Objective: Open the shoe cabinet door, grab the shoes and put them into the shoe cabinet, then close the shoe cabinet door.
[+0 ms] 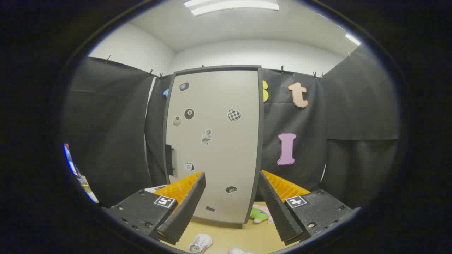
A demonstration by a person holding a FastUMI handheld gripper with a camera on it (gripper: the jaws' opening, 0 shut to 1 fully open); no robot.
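Grey cabinet door [215, 141] closed; tool [231, 204] fingers spread, empty.

Black cloth booth walls [106, 127] hang clipped around a tan wooden floor [243, 236]. Above them rise white room walls [254, 53]. A long ceiling light [231, 5] glows overhead.

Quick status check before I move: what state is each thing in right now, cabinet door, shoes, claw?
Shoe cabinet door: closed, upright, beyond the claw.
Door handle: on the door's left edge, untouched.
White shoe: on the floor between the fingers, not gripped.
Second white shoe: on the floor, barely in view.
Green and pink toy: on the floor at the cabinet's base.
Claw: open, holding nothing.
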